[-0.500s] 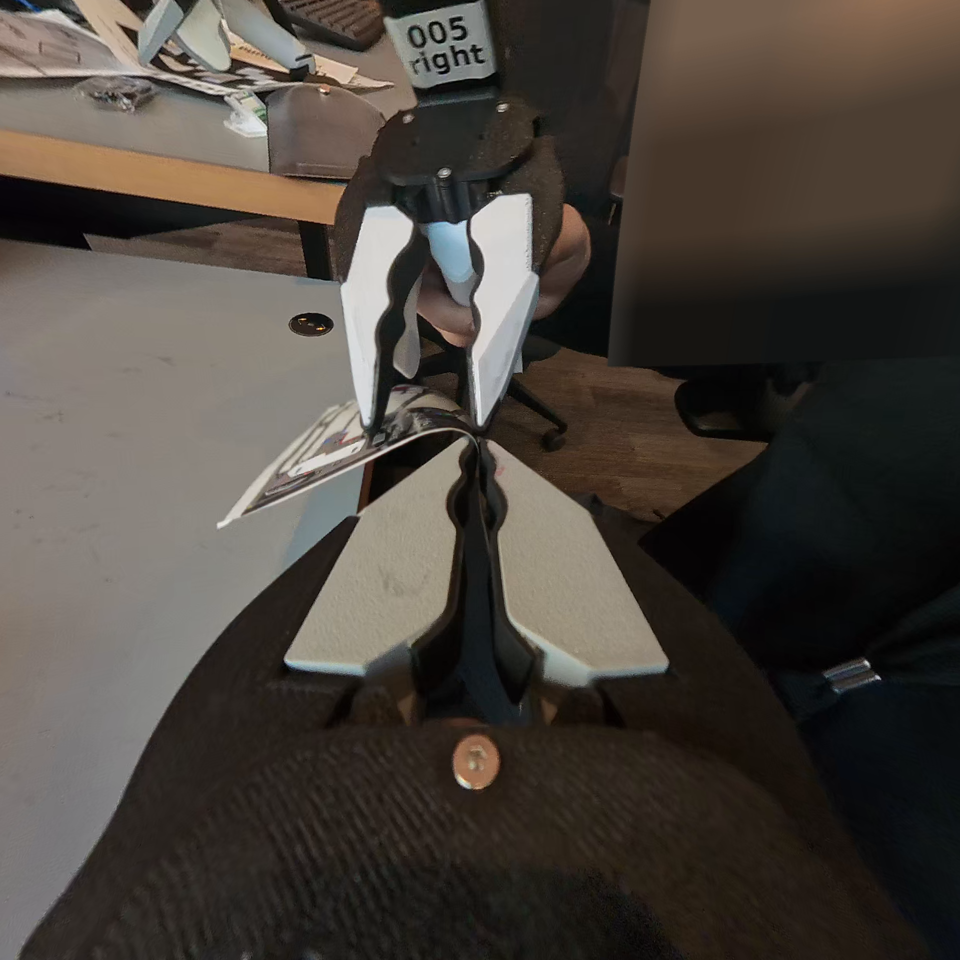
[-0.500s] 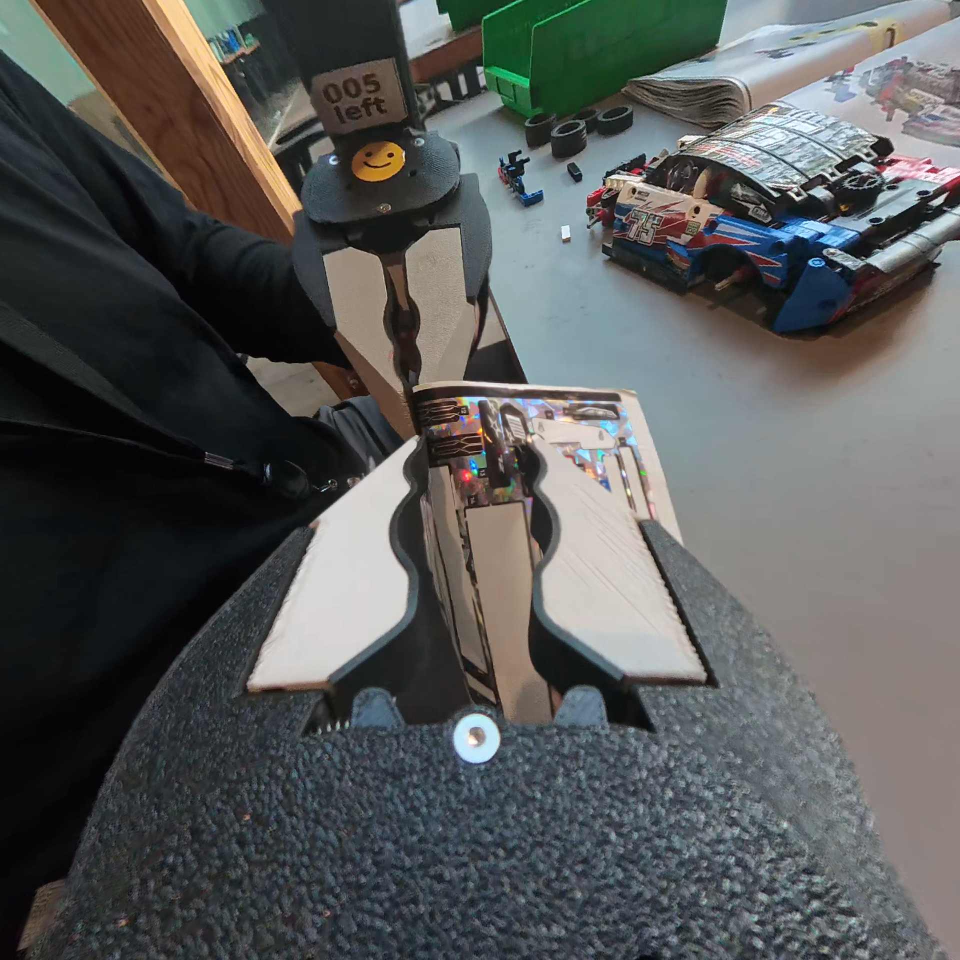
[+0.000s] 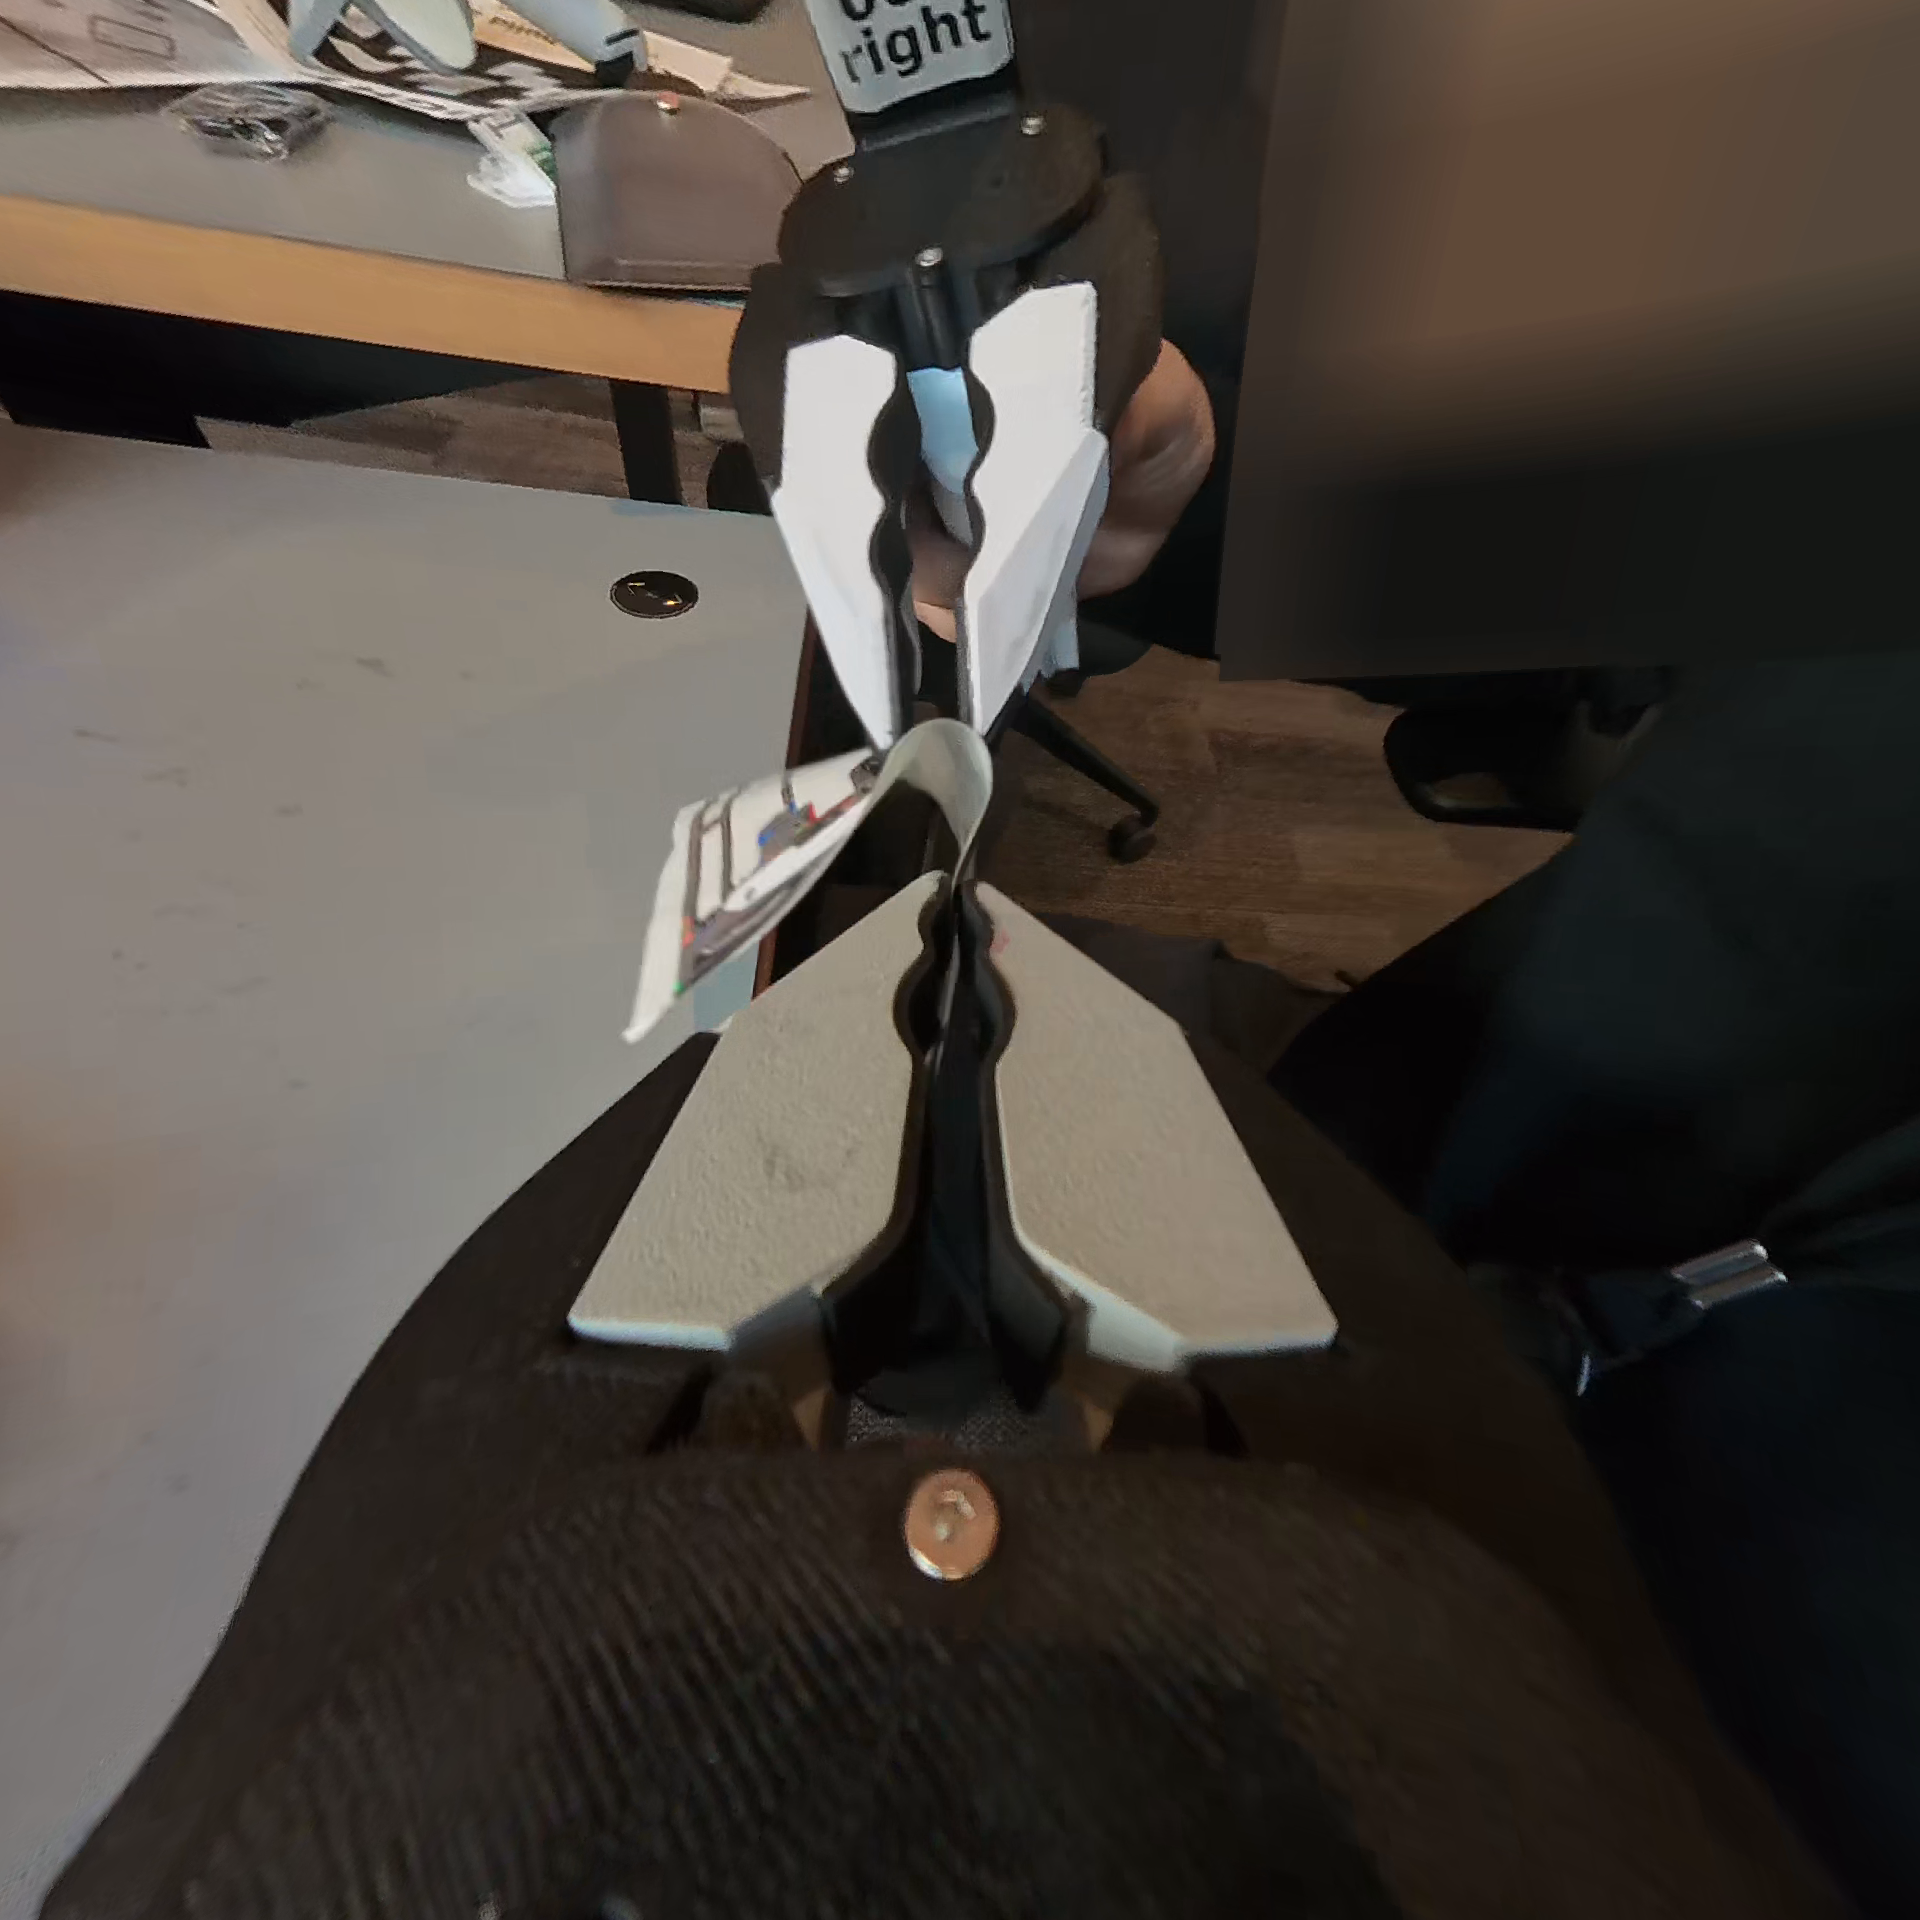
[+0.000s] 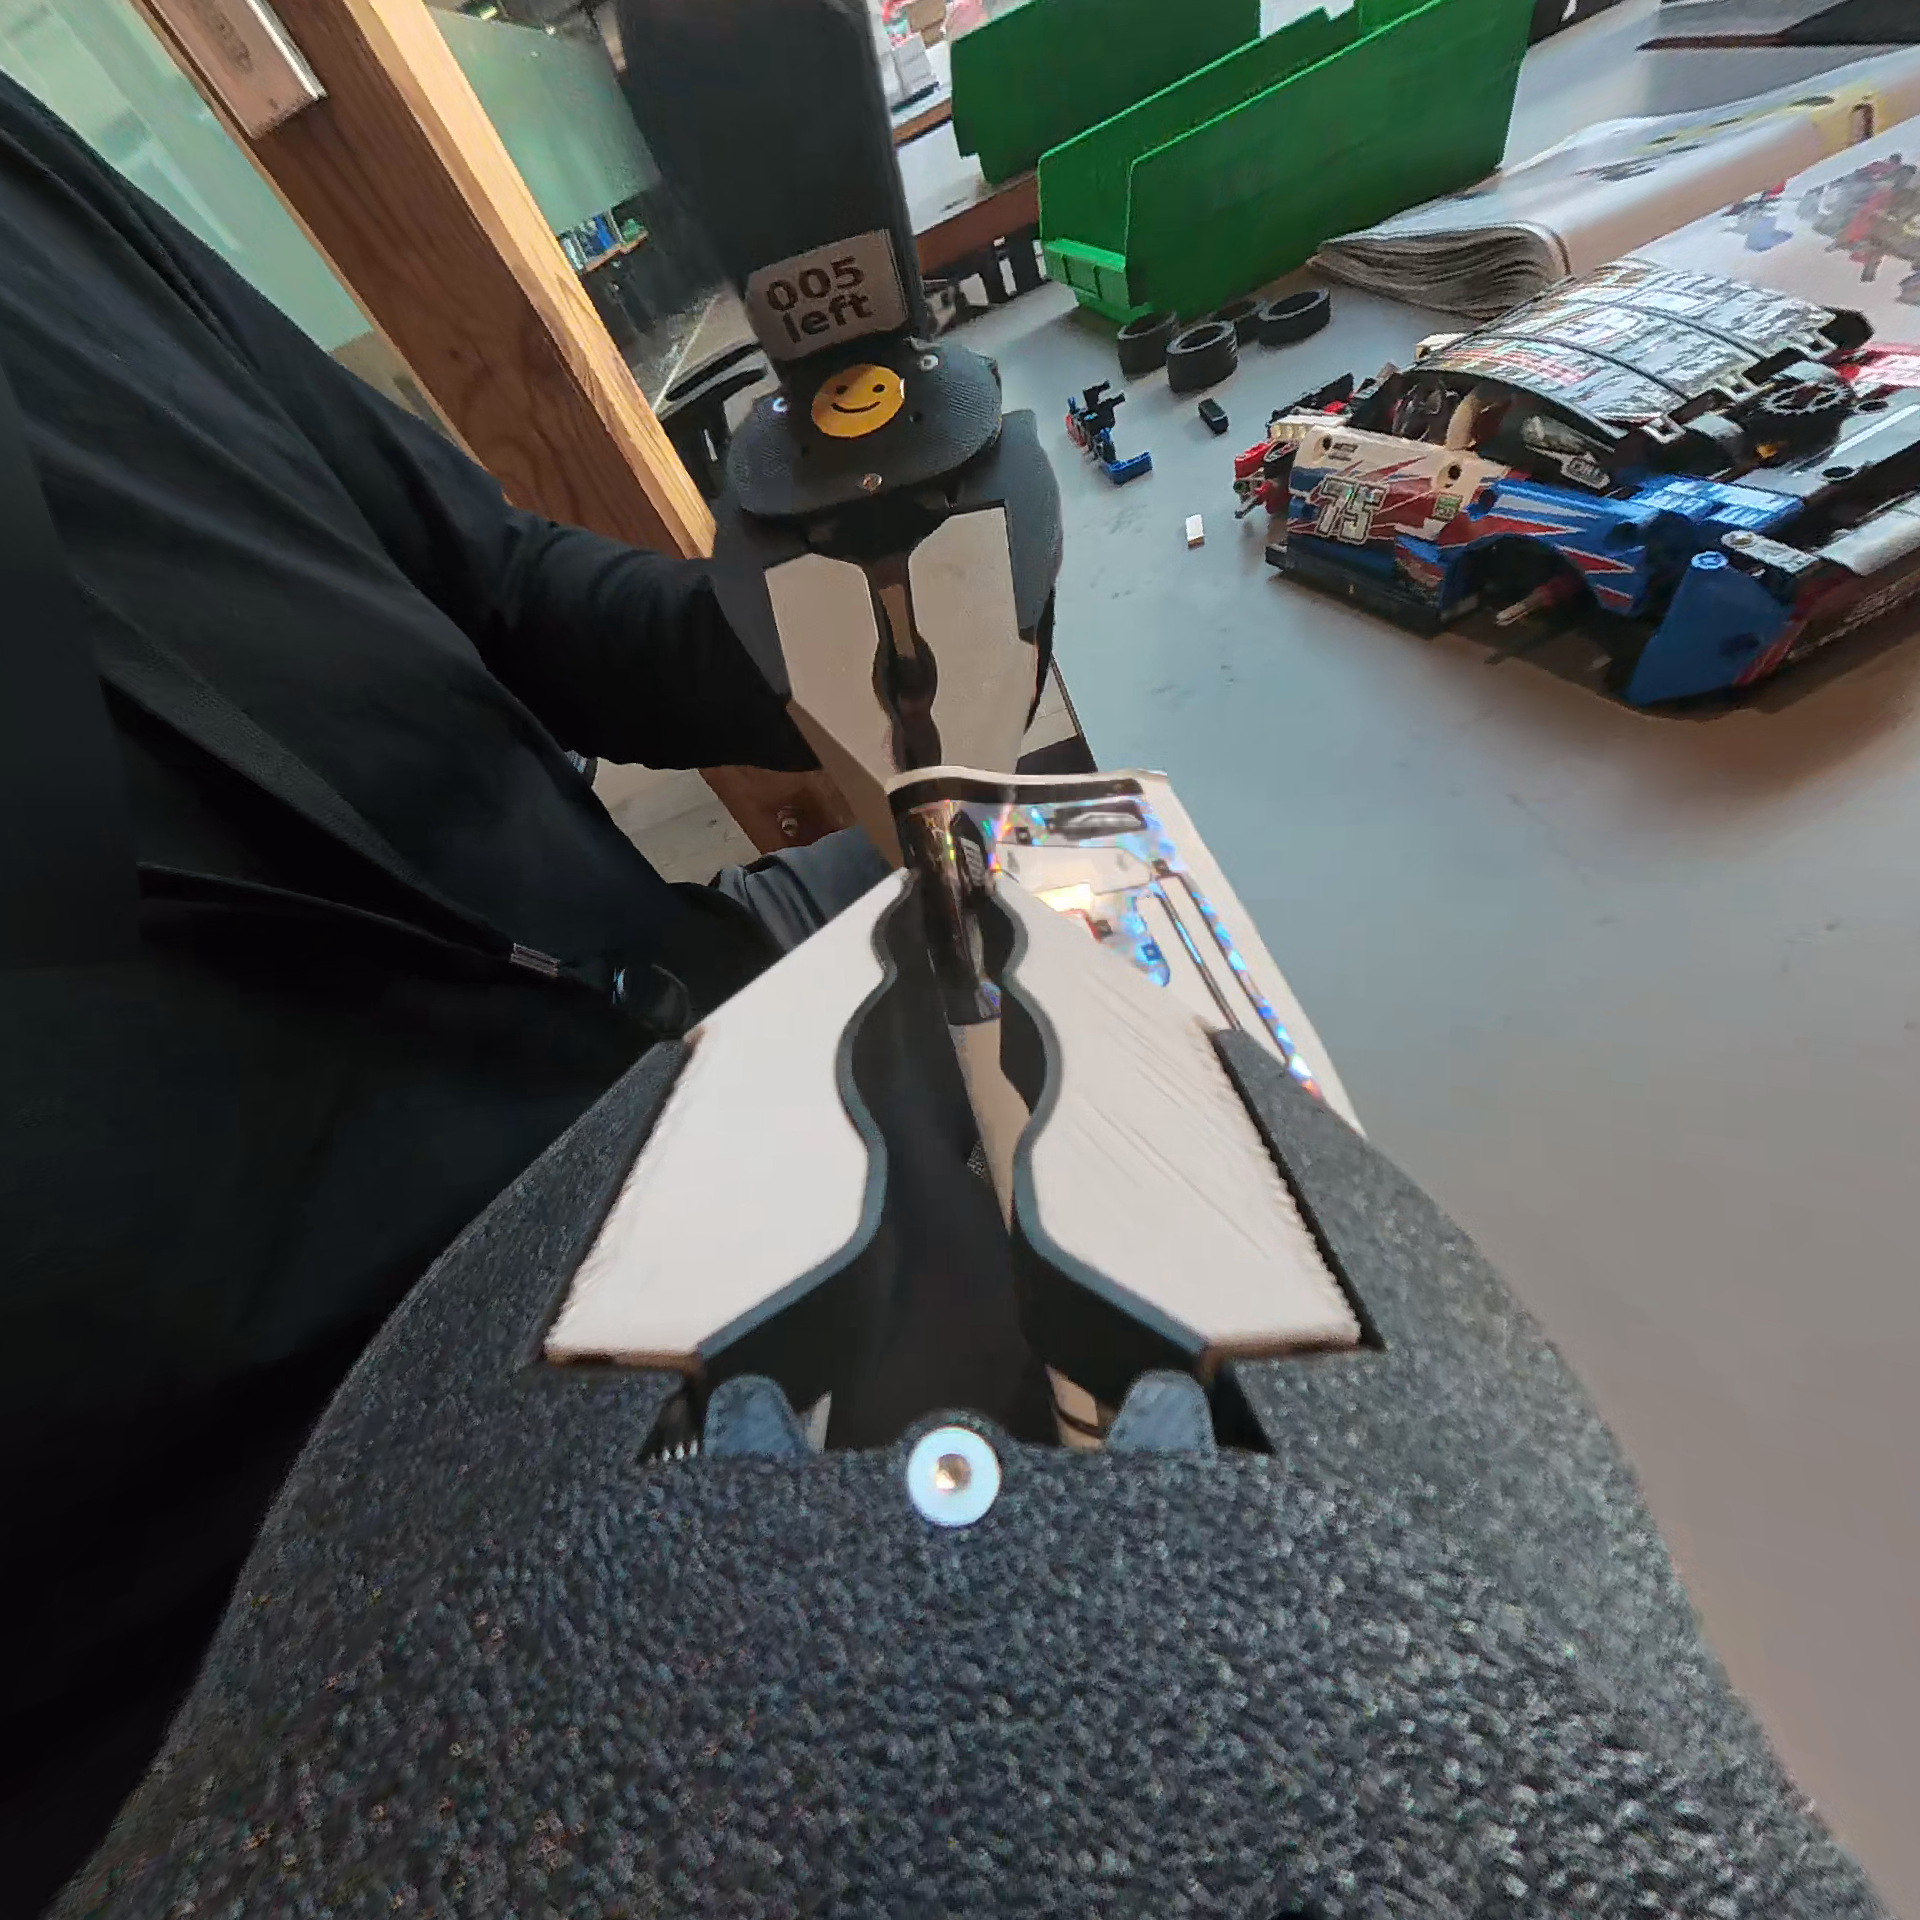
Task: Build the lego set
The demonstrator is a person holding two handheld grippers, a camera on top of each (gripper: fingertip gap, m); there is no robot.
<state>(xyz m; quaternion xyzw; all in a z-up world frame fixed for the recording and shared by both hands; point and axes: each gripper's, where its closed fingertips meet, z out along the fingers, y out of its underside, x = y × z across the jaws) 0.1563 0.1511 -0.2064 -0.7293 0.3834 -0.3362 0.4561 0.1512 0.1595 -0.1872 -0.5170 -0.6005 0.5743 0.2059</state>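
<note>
Both grippers, left gripper [image 3: 961, 883] and right gripper [image 4: 951, 883], tip-to-tip (off table edge), jaws clenched on sticker sheet [image 4: 1117, 868].

A grey tag [image 4: 826, 301] with printed characters tops the left gripper [image 4: 914, 764], above a yellow smiley badge [image 4: 856, 400]. The right gripper [image 3: 933, 727] carries a similar tag [image 3: 920, 47]. The lego car [image 4: 1558, 540] bears a number on its side. Both grippers pinch a sticker sheet [image 4: 1122, 883] whose print is too small to read.

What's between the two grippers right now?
A curled sticker sheet spans the gap: the left gripper pinches one edge, and the right gripper is closed on a sticker on it. Both wrist views show this.
</note>
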